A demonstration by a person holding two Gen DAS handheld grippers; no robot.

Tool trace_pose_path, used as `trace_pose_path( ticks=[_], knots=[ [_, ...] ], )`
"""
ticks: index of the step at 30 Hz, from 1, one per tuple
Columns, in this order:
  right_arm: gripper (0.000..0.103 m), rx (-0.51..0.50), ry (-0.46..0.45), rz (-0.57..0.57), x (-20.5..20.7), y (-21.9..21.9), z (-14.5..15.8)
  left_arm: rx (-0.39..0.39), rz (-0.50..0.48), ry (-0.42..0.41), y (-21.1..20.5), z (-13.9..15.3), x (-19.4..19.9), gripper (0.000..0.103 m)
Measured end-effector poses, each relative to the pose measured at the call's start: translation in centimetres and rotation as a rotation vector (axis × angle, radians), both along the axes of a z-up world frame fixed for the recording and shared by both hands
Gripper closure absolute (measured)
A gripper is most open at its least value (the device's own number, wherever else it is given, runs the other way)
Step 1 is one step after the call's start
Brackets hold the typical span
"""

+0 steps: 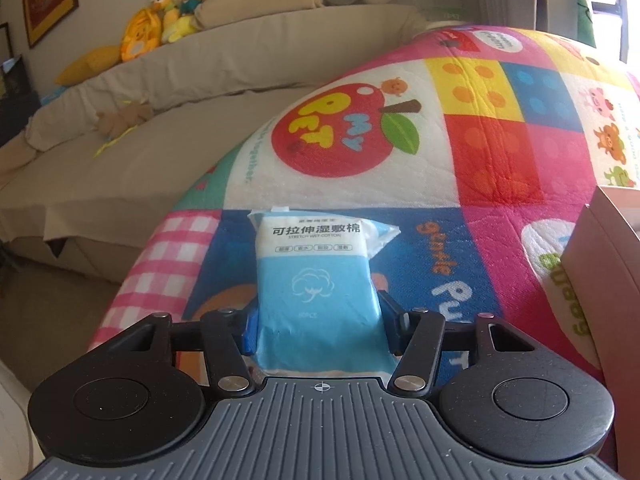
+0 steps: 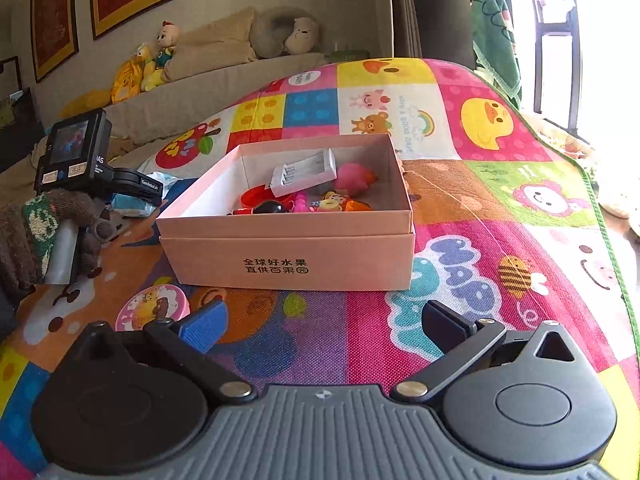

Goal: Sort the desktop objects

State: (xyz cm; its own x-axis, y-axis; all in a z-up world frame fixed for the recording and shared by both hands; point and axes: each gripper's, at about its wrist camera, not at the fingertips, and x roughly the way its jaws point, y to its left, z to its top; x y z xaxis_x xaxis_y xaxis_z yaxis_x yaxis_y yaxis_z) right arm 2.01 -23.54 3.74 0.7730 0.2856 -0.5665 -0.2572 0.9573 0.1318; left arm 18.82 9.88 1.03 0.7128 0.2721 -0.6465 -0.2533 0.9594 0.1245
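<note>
Container: open pale-pink cardboard box (image 2: 288, 256) with black printed characters on its front wall, standing on a colourful quilted cartoon-print mat (image 2: 500, 208). Contents: a white plastic battery charger (image 2: 304, 174) leaning on the back wall, a pink plush toy (image 2: 354, 178), a red round piece (image 2: 256, 198), a glossy black piece (image 2: 272, 207), and small yellow, orange and pink trinkets.

Left gripper (image 1: 318, 320): pinching a light-blue and white soft pack of cotton pads (image 1: 316, 280), left of the box.

Right gripper (image 2: 320, 324): spread wide, nothing between the jaws, in front of the box. A round pink tin (image 2: 152, 306) lies on the mat just beside its blue pad.
</note>
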Motion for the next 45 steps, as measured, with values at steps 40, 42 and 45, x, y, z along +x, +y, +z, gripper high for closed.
trace_pose_path(
  ticks=[40,42,45],
  knots=[
    [0.006,-0.011,0.02,0.311,-0.5,6.1,2.2,-0.143,-0.284,0.015,-7.3,-1.1,-20.8,0.0],
    [0.008,-0.016,0.022,0.347,-0.2,7.5,2.2,-0.143,-0.284,0.015,-7.3,-1.1,-20.8,0.0],
    [0.015,-0.07,0.03,0.353,0.3,9.2,1.4,-0.144,-0.284,0.015,-7.3,-1.1,-20.8,0.0]
  ],
)
